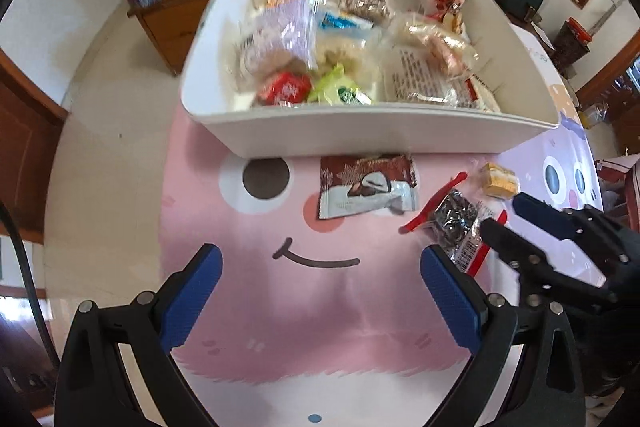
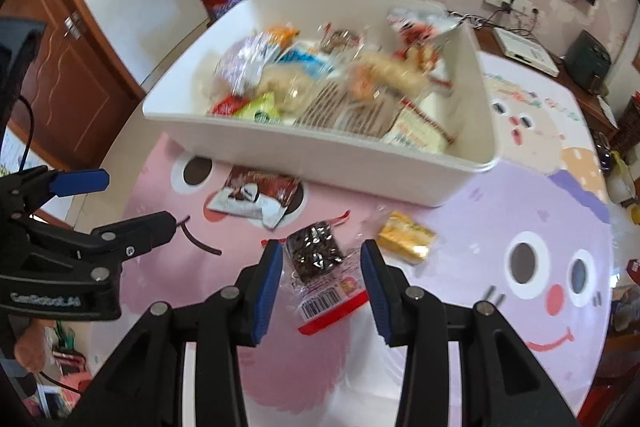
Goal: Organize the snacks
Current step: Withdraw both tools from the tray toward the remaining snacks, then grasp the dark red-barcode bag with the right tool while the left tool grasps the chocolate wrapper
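Right wrist view shows the right gripper [image 2: 322,283] with its jaws partly apart around a dark snack in a clear wrapper [image 2: 318,259]; the pads do not touch it. Just in front of the white bin [image 1: 360,139] full of snacks lie a brown packet [image 1: 366,187] and a small yellow snack [image 1: 498,181]. The left gripper [image 1: 320,283] has wide jaws, holding nothing, over the pink mat [image 1: 260,327].

Both wrist cams look steeply down, close; share white bin [image 1: 360,135].
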A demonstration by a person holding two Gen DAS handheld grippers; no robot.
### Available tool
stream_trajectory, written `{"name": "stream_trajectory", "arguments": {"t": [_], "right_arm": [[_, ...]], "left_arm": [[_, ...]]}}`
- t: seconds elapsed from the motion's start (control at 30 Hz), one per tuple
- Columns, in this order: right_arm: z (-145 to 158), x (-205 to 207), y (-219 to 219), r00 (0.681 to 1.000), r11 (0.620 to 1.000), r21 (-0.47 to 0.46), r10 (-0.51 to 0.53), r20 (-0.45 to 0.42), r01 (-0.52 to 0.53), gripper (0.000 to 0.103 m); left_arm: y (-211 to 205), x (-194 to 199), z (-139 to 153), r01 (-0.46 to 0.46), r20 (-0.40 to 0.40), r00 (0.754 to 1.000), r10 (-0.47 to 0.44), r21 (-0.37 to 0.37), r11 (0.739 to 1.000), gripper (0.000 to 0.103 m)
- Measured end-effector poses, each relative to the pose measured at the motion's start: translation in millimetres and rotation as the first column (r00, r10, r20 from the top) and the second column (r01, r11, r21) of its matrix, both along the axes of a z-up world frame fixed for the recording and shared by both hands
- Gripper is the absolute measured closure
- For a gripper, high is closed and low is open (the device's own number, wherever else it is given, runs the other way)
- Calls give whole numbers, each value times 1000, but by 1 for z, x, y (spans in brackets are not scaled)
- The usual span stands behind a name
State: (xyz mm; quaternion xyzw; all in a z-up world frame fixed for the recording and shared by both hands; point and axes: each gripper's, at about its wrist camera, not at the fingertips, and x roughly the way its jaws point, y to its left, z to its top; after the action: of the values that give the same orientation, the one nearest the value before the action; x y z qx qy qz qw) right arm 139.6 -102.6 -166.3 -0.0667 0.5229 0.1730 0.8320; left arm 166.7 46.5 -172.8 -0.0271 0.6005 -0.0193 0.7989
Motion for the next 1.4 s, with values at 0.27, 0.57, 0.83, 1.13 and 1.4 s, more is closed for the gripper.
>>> {"name": "stream_trajectory", "arguments": {"t": [0.27,0.57,0.83,1.13,1.4], "right_arm": [[-38,10,16,995,995,-28,101,-12,-101,62],[-47,1,44,964,954,-169,261,53,-249,55],[-50,7,54,961,953,-158,271,57,-260,46],[-55,9,48,963,952,-201,252,94,-230,62],[-44,-3,19,980,978,-103,188,68,-180,66]], "left_arm": [[2,9,-24,-39,-37,999,38,-23,999,4],[15,21,-37,-131,-81,989,124,-90,987,4],[15,25,-41,-132,-79,989,126,-88,987,4],[14,31,-50,-135,-85,988,129,-67,989,4],[-9,41,-61,-102,-100,990,94,-75,992,4]]}}
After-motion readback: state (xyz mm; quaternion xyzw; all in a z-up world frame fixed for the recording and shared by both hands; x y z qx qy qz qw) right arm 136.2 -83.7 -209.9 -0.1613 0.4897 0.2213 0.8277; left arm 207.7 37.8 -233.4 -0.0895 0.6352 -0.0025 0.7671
